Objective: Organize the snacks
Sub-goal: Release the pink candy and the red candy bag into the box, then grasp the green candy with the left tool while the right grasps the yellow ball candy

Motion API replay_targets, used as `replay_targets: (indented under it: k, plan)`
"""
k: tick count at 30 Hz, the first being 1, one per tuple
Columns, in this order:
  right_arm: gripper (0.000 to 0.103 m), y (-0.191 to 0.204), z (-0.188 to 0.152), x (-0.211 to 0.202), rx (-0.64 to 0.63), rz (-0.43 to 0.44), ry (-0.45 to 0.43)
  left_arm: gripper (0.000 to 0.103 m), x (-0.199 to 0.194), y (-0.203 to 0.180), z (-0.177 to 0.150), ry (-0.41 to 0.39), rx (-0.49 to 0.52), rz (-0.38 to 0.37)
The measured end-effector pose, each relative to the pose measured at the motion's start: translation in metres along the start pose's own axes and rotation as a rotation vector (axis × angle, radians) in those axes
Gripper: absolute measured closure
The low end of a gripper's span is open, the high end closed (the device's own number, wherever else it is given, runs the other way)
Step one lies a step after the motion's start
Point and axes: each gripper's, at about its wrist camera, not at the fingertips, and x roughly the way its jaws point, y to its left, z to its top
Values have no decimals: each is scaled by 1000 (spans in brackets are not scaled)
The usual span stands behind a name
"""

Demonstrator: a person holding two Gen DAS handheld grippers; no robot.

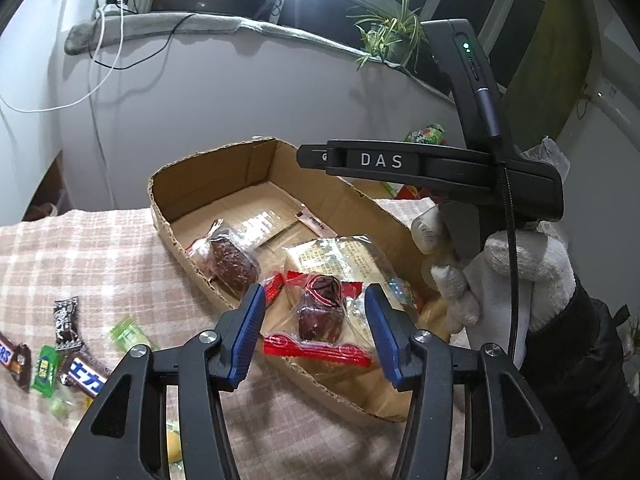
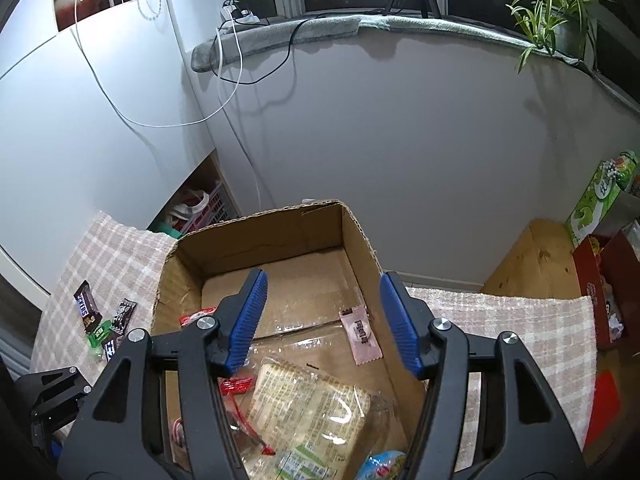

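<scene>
- Night-time room: dark window up top, a grey cloth along the sill (image 2: 320, 28), a spider plant (image 2: 556, 12) at about 1 o'clock in the right wrist view, white and black cables (image 2: 228, 64) hanging down the pale wall.
- The counter (image 1: 100, 248) has a pink-and-white checked cloth over it.
- Far left on the cloth, around 8 o'clock in the left wrist view, there's a loose bunch of small candies (image 1: 60, 356): Snickers bars, a green one, a black-and-white one.
- Cardboard box (image 1: 192, 176) sits mid-counter, open on top, rough-cut edges.
- Inside, going left to right: a dark brown cake in clear wrap (image 1: 230, 258), then a red-wrapped dark snack (image 1: 320, 312), a clear bag of sliced bread (image 2: 308, 412) under and behind it, and a little pink sachet (image 2: 362, 334) lying flat on the box floor.
- Left hand-held gripper (image 1: 316, 330): jaws apart, blue pads either side of the red-wrapped snack with a gap on both sides, so it's let go; the snack lies in the box.
- Right hand-held gripper (image 2: 324, 320): jaws spread wide over the box, nothing between the pads, the bread bag just below it.
- At 3 o'clock in the left wrist view, a white-gloved hand (image 1: 500, 276) grips the handle of that right tool.
</scene>
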Motion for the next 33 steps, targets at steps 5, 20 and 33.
replay_targets:
  k: [5,20,33]
  plan:
    - [42,5,-3,-16,1,1,-16,53,-10,1,-2,-12,-4,-1]
    - [41,41,-24,-71,-19,29,-84,53,-66,17,-18,-78,-35,32]
    - [41,108,-76,-104,-101,128,-105,53,-123,86,-52,-114,-148,168]
